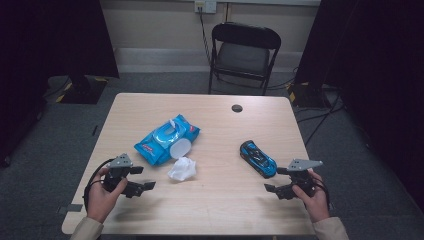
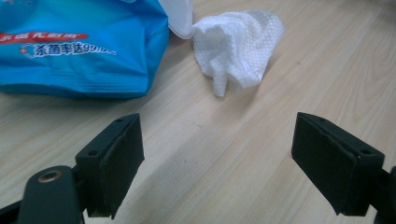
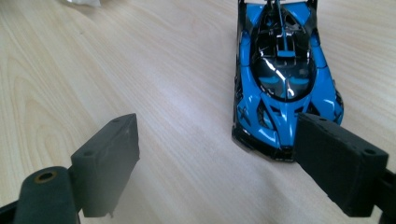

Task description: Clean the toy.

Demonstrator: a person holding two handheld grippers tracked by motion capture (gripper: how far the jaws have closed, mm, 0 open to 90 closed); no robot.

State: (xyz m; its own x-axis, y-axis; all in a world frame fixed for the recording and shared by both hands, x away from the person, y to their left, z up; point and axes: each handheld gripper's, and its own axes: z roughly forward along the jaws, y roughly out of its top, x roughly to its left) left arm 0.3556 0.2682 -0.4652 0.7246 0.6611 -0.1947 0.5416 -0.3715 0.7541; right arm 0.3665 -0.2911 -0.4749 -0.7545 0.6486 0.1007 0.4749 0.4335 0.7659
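The crumpled white wipe (image 1: 182,168) lies on the wooden table (image 1: 220,210), touching the near edge of the blue wipes pack (image 1: 166,139), whose round white lid flap hangs open just above it. In the left gripper view the wipe (image 2: 238,44) sits ahead of the jaws and a touch to the right, with the pack (image 2: 79,46) off to the left. The left gripper (image 1: 142,186) hovers near the table's front-left, jaws spread wide, nothing between them but bare wood. Over on the other side, the blue toy car (image 1: 258,158) rests at an angle, well apart from the wipe. The right gripper (image 1: 274,189) sits just beside the car's near end, jaws spread too; in the right gripper view one jaw overlaps the car's (image 3: 280,79) nose, though whether it touches cannot be told. Nothing is pinched by either one.
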